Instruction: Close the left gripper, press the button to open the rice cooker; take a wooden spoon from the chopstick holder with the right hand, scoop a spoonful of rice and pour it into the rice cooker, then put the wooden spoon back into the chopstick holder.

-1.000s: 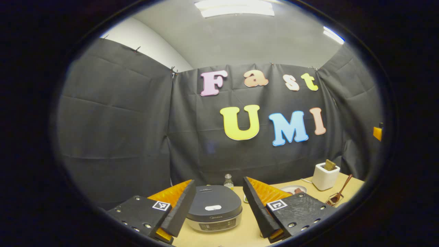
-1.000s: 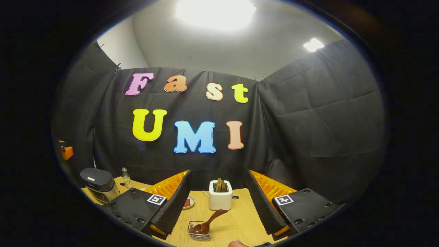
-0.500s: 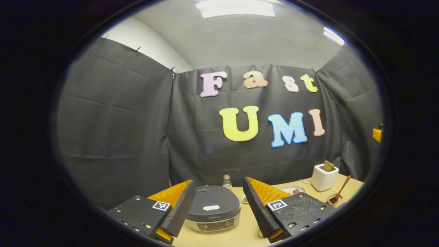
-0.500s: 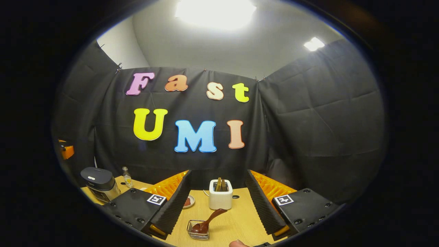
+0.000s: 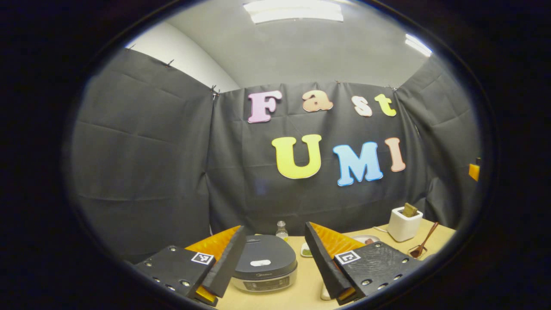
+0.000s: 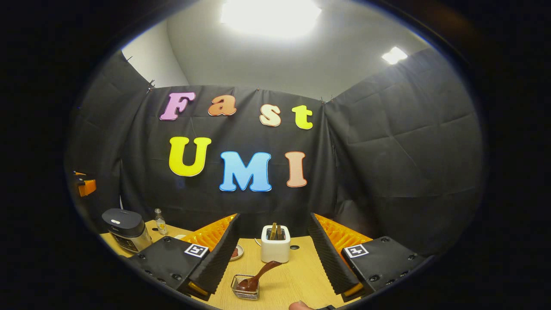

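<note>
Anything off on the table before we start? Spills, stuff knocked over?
Nothing spilled or tipped. The rice cooker sits shut and level. One oddity: the wooden spoon leans in a small wire basket in front of the white holder, not in the holder.

Glaring ceiling lights (image 6: 270,16) overhead — sharp centre, fisheye-bent edges, dim booth.

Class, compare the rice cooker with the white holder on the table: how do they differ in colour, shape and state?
The rice cooker is dark-topped and low and rounded; the white holder is pale, upright and boxy. The cooker's lid is shut, while the holder is open-topped with utensils standing in it. Both stand upright on the wooden table.
</note>
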Action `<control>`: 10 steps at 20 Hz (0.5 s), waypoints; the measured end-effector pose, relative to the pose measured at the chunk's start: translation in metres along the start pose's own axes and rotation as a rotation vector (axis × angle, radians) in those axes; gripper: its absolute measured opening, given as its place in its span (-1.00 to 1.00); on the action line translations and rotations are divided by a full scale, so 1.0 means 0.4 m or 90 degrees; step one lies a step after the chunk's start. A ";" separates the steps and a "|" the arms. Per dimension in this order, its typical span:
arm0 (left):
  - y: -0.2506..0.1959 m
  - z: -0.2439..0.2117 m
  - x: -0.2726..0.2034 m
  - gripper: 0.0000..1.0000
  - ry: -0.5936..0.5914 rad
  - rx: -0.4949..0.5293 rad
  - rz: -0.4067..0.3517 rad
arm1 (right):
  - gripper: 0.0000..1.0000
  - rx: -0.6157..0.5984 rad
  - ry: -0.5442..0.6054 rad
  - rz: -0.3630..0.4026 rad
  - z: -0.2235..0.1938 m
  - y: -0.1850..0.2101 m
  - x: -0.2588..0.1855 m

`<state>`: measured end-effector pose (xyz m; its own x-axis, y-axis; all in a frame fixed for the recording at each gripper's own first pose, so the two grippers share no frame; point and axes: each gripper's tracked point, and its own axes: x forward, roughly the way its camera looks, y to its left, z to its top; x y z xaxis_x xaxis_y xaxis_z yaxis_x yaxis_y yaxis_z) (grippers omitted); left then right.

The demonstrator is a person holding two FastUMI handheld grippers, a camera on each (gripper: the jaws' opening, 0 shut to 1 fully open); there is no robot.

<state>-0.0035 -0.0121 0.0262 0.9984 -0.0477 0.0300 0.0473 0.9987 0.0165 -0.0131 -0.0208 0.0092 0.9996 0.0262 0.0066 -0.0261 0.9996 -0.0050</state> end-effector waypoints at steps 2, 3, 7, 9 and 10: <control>-0.018 0.004 0.003 0.43 0.002 -0.005 -0.006 | 0.94 0.001 0.003 0.007 -0.005 -0.009 0.000; -0.025 0.003 -0.003 0.38 0.004 -0.009 -0.006 | 0.94 0.003 0.005 0.012 -0.008 -0.012 -0.002; -0.022 0.002 -0.006 -0.13 0.013 -0.017 0.022 | 0.96 -0.002 0.002 0.034 -0.014 -0.033 0.004; -0.025 0.003 -0.012 -0.67 0.019 -0.026 0.037 | 0.97 0.001 0.002 0.050 -0.019 -0.041 0.009; -0.038 0.000 -0.018 -0.80 0.021 -0.033 0.033 | 0.96 0.007 0.003 0.059 -0.023 -0.041 0.012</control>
<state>-0.0113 -0.0269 0.0256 1.0000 0.0045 -0.0042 -0.0046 0.9993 -0.0366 -0.0078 -0.0370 0.0003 0.9929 0.1189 0.0021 -0.1189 0.9929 0.0053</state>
